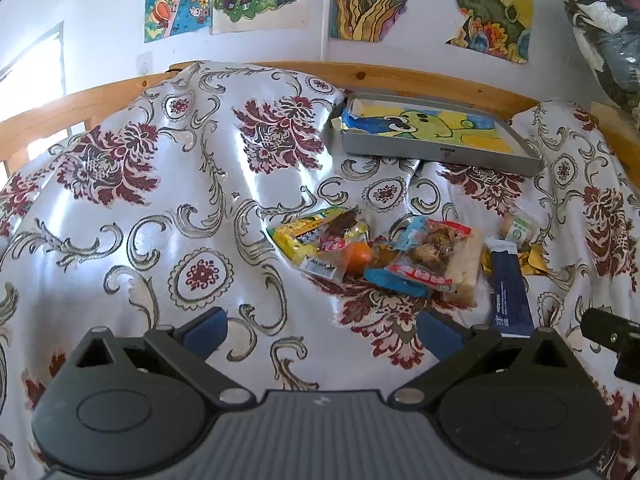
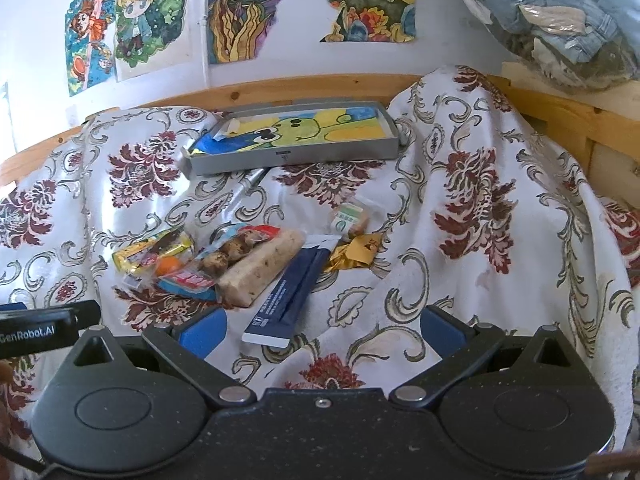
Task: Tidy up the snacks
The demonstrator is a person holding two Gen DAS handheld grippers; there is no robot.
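**Snacks still heaped, tray unfilled**

The snack pile (image 2: pixel 224 264) lies loose on the bed's floral cover (image 2: pixel 460 208), a dark blue packet (image 2: pixel 288 300) at its 4 o'clock edge. The grey tray (image 2: pixel 292 156) sits at 12 o'clock, apparently holding no snacks. The left gripper (image 1: pixel 320 334) and right gripper (image 2: pixel 320 330) hover released, grasping nothing; sorting looks barely begun.

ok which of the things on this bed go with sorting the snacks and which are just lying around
For the job:
- snack pile
- dark blue packet
- gold packet
- small biscuit pack
- grey tray

Just lying about:
- pen
- wall drawings
- bag of clothes
- bedspread
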